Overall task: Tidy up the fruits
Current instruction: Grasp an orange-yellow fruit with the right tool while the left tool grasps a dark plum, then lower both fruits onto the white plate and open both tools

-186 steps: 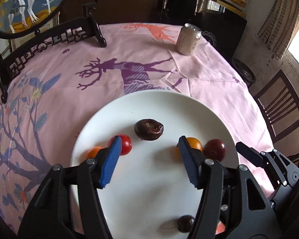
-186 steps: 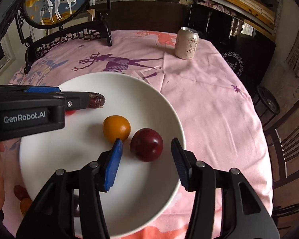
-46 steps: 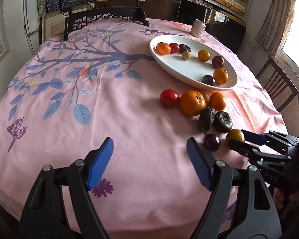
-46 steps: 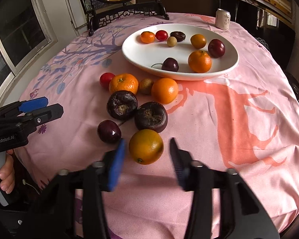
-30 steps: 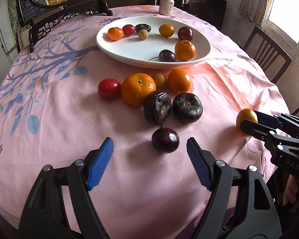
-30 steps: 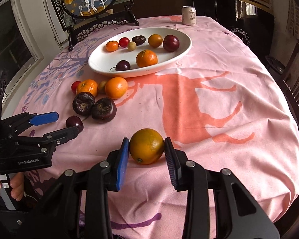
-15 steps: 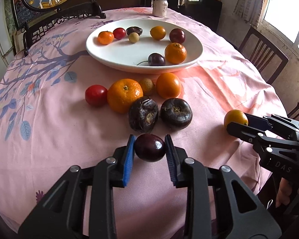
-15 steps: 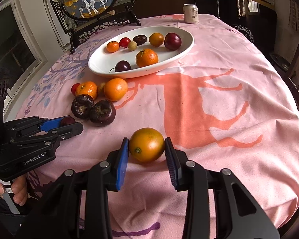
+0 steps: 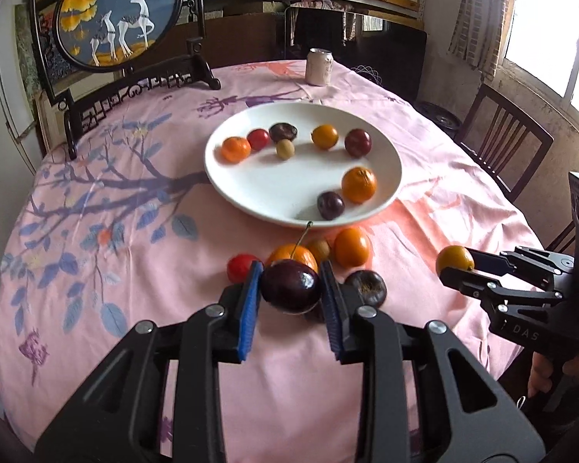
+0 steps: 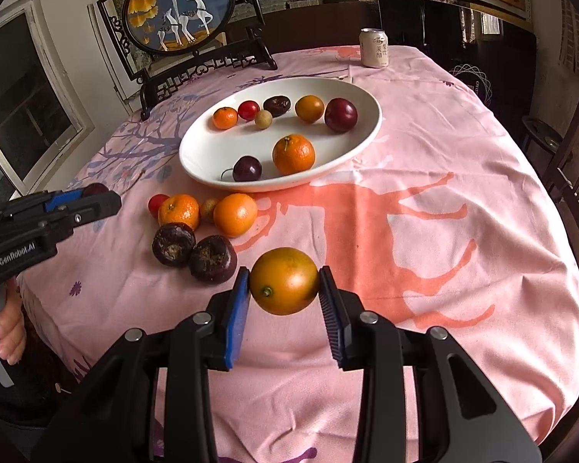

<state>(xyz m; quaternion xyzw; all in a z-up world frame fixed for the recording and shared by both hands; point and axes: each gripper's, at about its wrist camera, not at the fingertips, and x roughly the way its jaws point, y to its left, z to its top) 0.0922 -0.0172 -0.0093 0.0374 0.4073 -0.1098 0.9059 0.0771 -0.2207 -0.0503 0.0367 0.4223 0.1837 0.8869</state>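
Observation:
My left gripper [image 9: 290, 284] is shut on a dark red cherry [image 9: 290, 284] with a thin stem, lifted off the cloth. My right gripper [image 10: 283, 281] is shut on a yellow-orange fruit [image 10: 283, 281], also held above the table. A white plate [image 9: 390, 166] at mid table holds several fruits. Loose fruits lie on the pink cloth in front of it: two oranges [image 10: 235, 214], a red tomato [image 10: 157, 202], a small brown fruit and two dark wrinkled fruits [image 10: 213, 258]. In the left wrist view the right gripper [image 9: 452, 261] shows at the right edge with its fruit.
A drink can [image 10: 373, 47] stands at the far side of the round table. A framed deer picture on a dark carved stand [image 10: 181, 7] sits at the back left. Wooden chairs [image 9: 505, 142] stand to the right. A person's hand [image 10: 7, 328] holds the left gripper.
My left gripper closed on the cherry and raised it off the cloth. The right gripper kept its hold on the yellow-orange fruit and lifted it slightly.

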